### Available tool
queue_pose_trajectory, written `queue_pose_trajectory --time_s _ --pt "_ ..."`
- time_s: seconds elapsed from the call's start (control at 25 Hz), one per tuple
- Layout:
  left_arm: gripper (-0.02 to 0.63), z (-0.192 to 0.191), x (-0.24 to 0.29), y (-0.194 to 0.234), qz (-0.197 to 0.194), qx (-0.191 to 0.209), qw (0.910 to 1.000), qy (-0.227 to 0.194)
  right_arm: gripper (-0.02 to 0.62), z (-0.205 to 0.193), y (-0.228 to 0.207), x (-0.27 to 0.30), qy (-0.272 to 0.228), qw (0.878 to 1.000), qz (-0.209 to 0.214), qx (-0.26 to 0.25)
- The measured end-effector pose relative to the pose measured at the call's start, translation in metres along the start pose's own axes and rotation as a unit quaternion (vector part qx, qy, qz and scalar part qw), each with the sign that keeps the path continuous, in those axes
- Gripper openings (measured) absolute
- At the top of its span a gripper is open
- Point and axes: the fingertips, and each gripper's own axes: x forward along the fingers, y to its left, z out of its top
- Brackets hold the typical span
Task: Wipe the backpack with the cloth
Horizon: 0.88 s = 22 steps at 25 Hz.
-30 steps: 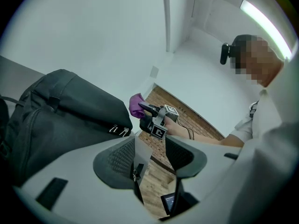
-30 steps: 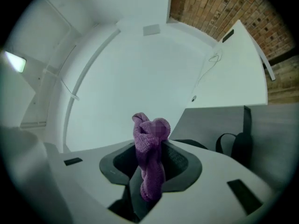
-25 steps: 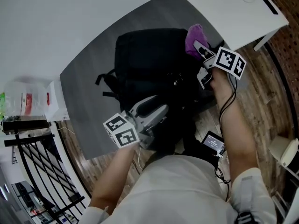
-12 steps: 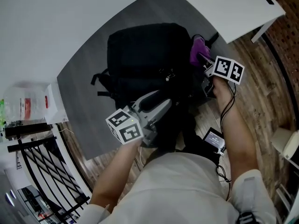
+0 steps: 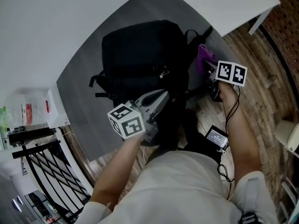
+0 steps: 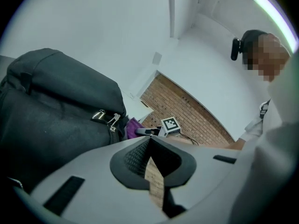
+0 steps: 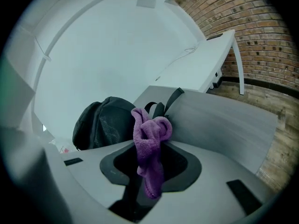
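The black backpack [image 5: 140, 55] lies flat on the grey table [image 5: 84, 92]; its zip pulls [image 6: 105, 117] show in the left gripper view. My right gripper [image 5: 209, 69] hangs beside the backpack's right side, shut on the purple cloth [image 5: 204, 55], which bunches between the jaws [image 7: 149, 141] and droops below them. My left gripper [image 5: 163, 96] sits at the backpack's near edge. Its jaws have just been closing and now meet [image 6: 150, 147] with nothing between them. The backpack [image 6: 56, 106] fills the left of that view.
A white desk [image 5: 224, 8] stands behind the grey table at the upper right. A white plastic bag [image 5: 32, 104] and a black metal railing [image 5: 42, 171] are at the left. A small black device [image 5: 216, 137] hangs by the person's waist over wooden floor [image 5: 261, 78].
The right gripper has carried the cloth from the backpack's far right corner down along its right side. The left gripper's jaws have closed and it has edged a little forward.
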Motion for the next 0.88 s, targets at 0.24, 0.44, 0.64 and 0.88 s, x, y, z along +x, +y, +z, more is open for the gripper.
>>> queue_pose_trajectory --time_s 0.24,0.44,0.64,0.88 --pt "0.005 -0.005 -0.002 0.007 0.038 0.031 0.9987 0.009 0.121 0.000 0.041 -0.021 -0.016 0.998 0.062 -0.004" --pt "0.005 -0.009 -0.004 0.002 0.031 0.022 0.9993 0.007 0.121 -0.020 0.107 -0.028 -0.001 0.990 0.139 -0.032" --pt "0.005 -0.014 -0.013 0.000 0.030 0.011 0.9995 0.001 0.121 -0.056 0.135 -0.020 0.034 0.982 0.176 -0.065" --pt "0.005 -0.020 -0.030 0.005 0.039 -0.001 0.9992 -0.010 0.121 -0.084 0.105 -0.011 0.073 0.986 0.134 -0.073"
